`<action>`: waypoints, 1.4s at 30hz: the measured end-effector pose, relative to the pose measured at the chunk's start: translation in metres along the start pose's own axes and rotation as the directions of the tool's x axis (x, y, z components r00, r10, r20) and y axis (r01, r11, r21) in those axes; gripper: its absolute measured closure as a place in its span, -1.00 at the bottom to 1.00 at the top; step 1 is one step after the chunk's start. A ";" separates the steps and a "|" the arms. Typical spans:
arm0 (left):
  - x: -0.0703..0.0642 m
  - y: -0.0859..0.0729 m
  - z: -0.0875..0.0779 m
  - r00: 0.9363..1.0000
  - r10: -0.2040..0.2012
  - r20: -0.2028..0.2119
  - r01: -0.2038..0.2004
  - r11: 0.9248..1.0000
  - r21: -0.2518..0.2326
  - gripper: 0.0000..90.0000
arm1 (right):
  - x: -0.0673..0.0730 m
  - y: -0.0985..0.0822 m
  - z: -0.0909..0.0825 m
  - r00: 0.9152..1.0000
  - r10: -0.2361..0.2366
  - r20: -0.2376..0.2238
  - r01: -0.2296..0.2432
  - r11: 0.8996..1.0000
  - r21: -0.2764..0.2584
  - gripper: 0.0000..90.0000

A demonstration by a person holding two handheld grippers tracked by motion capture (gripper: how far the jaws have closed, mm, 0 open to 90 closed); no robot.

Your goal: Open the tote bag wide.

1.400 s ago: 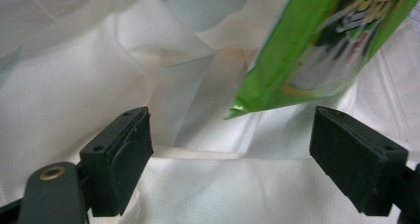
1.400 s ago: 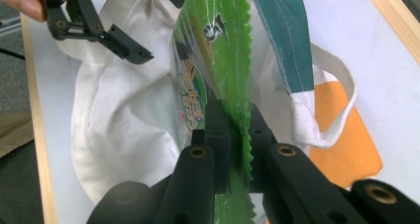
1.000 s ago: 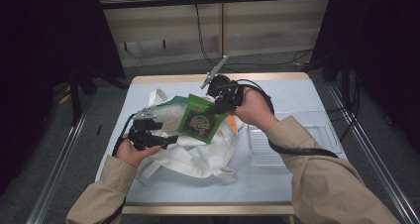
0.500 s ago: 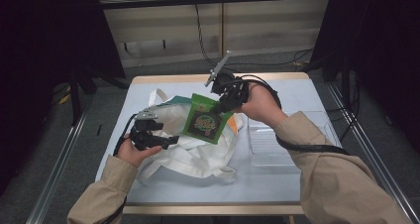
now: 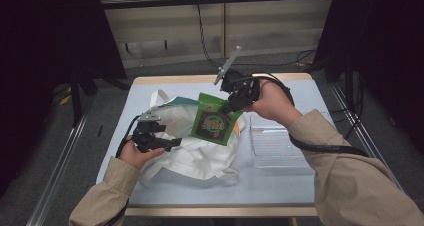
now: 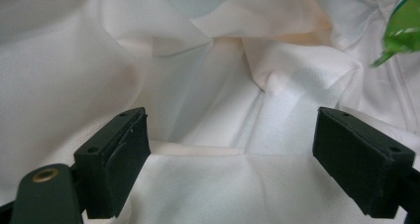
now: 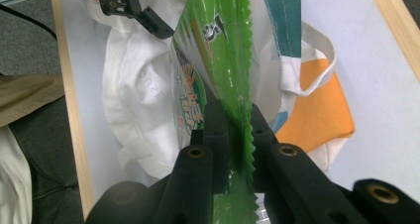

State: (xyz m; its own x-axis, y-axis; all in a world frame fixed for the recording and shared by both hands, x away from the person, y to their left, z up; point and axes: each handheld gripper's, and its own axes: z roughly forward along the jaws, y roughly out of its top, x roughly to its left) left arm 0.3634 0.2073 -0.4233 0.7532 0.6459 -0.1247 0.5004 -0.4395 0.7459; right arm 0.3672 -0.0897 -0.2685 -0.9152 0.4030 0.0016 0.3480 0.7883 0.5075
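A green snack packet [image 5: 216, 122] hangs above the open mouth of a white cloth tote bag [image 5: 195, 153] lying on the table. My right gripper [image 5: 231, 106] is shut on the packet's crimped top edge [image 7: 234, 117], and the packet [image 7: 218, 45] dangles below the pads. My left gripper [image 5: 170, 143] sits at the bag's left side with its jaws wide apart. In the left gripper view the open gripper [image 6: 230, 130] faces the bag's white fabric [image 6: 198, 85], with a corner of the packet [image 6: 398, 33] at the upper right.
A clear plastic tray [image 5: 274, 143] lies right of the bag. The pale table [image 5: 300, 91] has wooden edges and metal rails on both sides. The bag has an orange and teal printed panel [image 7: 317, 115]. The left gripper [image 7: 133, 8] appears beyond the packet.
My right gripper has lifted the green packet a little and carried it slightly to the right. The left gripper and the bag have stayed put.
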 end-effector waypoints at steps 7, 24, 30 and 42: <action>-0.006 0.005 0.003 1.000 0.012 0.009 -0.012 1.000 -0.008 -0.68 | 0.002 -0.005 -0.012 1.000 -0.016 0.005 0.016 1.000 0.016 0.87; -0.008 0.003 0.000 1.000 0.017 0.007 -0.017 1.000 -0.008 -0.71 | 0.000 -0.026 -0.033 1.000 -0.006 0.016 0.005 0.999 0.048 0.86; -0.010 0.004 0.003 1.000 0.000 0.018 0.001 1.000 -0.017 -0.73 | -0.001 -0.033 -0.041 1.000 0.000 0.017 -0.001 0.998 0.057 0.86; -0.010 0.004 0.001 1.000 -0.004 0.009 0.004 1.000 -0.024 -0.84 | -0.005 -0.045 -0.047 1.000 -0.001 0.026 -0.001 0.996 0.086 0.86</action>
State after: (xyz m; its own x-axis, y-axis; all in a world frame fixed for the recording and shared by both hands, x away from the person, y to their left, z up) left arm 0.3586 0.1985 -0.4203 0.7549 0.6421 -0.1335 0.4933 -0.4218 0.7607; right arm 0.3464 -0.1487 -0.2513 -0.9101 0.4138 -0.0214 0.3650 0.8251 0.4312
